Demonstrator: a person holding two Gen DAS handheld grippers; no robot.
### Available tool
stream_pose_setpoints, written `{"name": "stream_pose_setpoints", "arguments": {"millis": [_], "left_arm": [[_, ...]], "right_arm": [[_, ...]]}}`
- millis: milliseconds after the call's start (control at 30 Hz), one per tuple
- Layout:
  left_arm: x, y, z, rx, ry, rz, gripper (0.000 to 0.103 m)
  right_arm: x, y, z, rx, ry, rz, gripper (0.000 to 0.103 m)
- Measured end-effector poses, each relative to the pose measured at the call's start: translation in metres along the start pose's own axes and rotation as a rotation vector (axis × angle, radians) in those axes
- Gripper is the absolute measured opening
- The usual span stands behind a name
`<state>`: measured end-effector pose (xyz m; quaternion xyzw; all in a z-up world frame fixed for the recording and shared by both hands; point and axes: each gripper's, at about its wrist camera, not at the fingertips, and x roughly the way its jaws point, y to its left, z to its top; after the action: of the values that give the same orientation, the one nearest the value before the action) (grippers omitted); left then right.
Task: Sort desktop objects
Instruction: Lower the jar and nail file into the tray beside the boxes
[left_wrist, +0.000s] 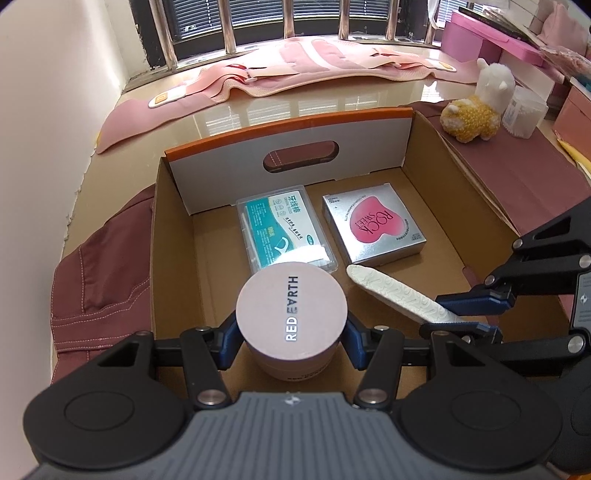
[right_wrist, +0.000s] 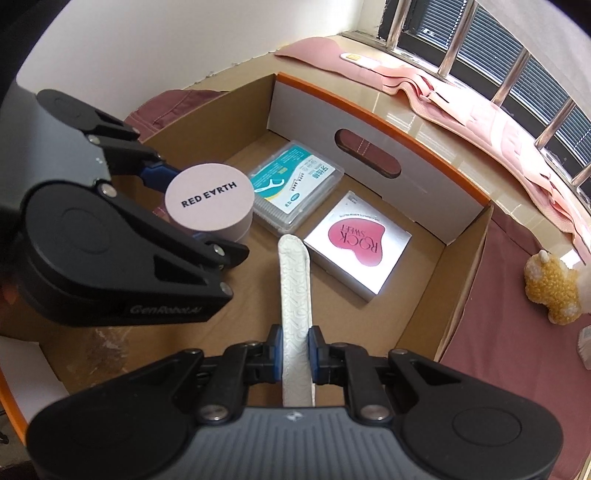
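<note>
Two items already lie in the cardboard box (left_wrist: 177, 221): floss picks (left_wrist: 284, 229) and silver box (left_wrist: 373, 229). My left gripper (left_wrist: 291, 332) clamps the pink jar (left_wrist: 291, 314) above it; my right gripper (right_wrist: 295, 349) pinches the white strip (right_wrist: 295, 291). On the desk, a plush toy (left_wrist: 469, 118) waits.

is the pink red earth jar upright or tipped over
Upright: the pink jar shows its flat lid facing up, clamped at its sides by the left gripper over the cardboard box.

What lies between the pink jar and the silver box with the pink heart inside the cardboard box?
In the right wrist view, the white embossed strip held by the right tongs reaches between the pink jar and the silver box.
</note>
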<state>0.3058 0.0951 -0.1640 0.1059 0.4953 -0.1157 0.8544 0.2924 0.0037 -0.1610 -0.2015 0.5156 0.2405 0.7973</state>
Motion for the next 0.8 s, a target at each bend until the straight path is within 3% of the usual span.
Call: {"name": "stream_pose_setpoints", "arguments": {"millis": [800], "left_arm": [[0.0043,-0.0059,-0.0048,0.07,-0.001,0.032,0.057]], "right_arm": [[0.0053,0.0033,-0.0012,-0.024,0.016,-0.015,0.013]]}}
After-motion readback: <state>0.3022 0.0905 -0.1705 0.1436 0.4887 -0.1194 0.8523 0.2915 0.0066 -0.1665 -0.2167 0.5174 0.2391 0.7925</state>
